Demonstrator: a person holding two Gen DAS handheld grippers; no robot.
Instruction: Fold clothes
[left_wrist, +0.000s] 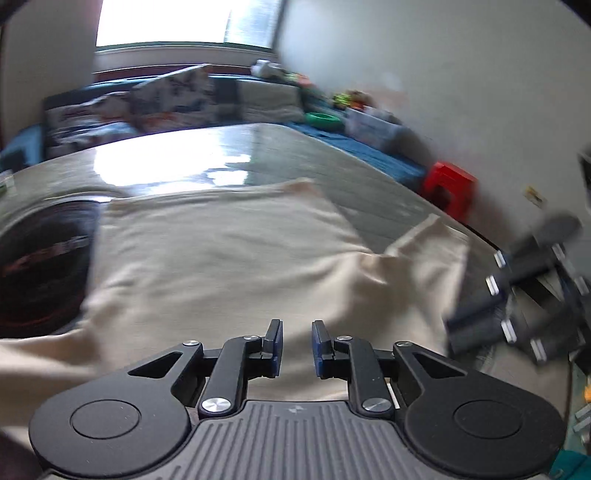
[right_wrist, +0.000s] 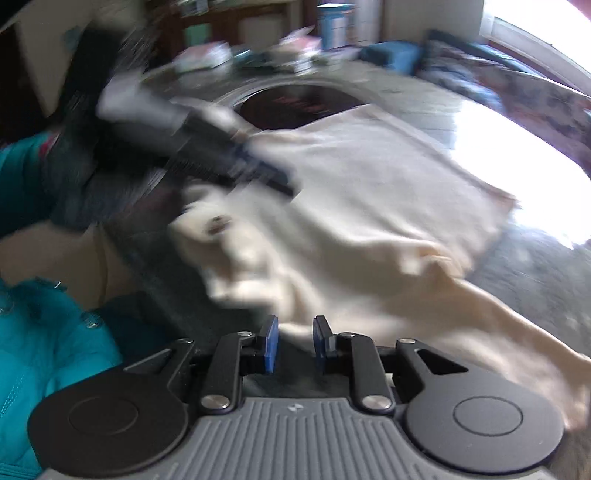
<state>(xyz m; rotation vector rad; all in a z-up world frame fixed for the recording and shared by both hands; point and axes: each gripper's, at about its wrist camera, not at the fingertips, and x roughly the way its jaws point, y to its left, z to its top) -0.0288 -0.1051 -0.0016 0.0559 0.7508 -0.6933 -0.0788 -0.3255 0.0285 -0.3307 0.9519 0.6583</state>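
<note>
With both the left gripper (left_wrist: 297, 345) and right gripper (right_wrist: 295, 341) released and empty, a fold of the cream shirt (left_wrist: 221, 251) looks finished; a sleeve (left_wrist: 428, 254) must be grasped next

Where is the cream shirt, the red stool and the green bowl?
cream shirt (left_wrist: 221, 251): left wrist view, middle of the cloth.
red stool (left_wrist: 448, 184): left wrist view, its top.
green bowl (left_wrist: 322, 119): left wrist view, its rim.

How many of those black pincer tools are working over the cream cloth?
2. The left gripper hovers over the near part of the cream garment; the right gripper is over its near edge. Fingers on both stand apart, holding nothing.
</note>
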